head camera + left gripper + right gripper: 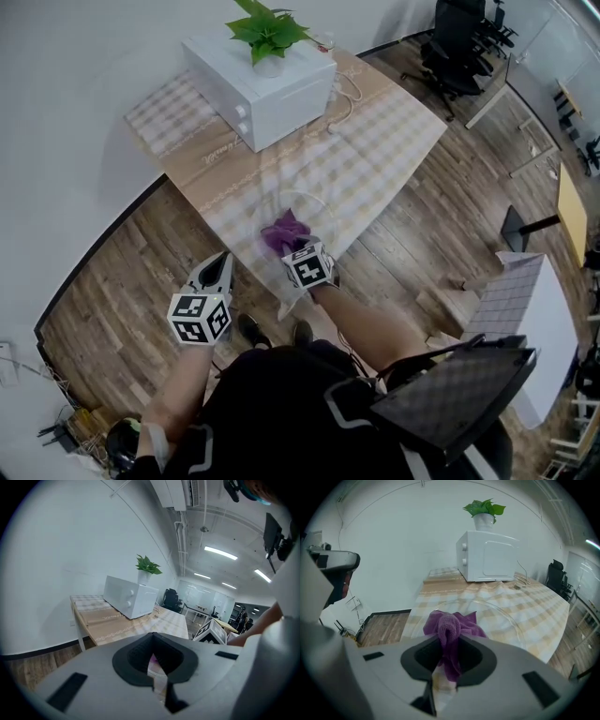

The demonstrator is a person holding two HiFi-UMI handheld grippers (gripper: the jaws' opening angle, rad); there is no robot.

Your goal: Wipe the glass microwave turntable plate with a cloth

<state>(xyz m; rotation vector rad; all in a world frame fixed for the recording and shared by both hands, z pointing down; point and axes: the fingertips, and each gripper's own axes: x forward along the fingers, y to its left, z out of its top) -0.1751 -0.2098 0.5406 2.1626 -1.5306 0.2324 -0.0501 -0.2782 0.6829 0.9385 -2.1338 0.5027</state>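
right gripper [449, 657] clamped on purple cloth [451, 629] | glass plate [509, 619] just ahead, under cloth | left gripper [155, 668] jaws together, empty, farther, off table [394, 141]

The right gripper [292, 246] reached forward at the end of the outstretched right forearm [366, 319], its jaws clamped on a bunched purple cloth [449, 626]; the left gripper [221, 265] was held nearer the body, off to the left, jaws pressed together with nothing between them; the left forearm [176, 398] angled forward beneath it.
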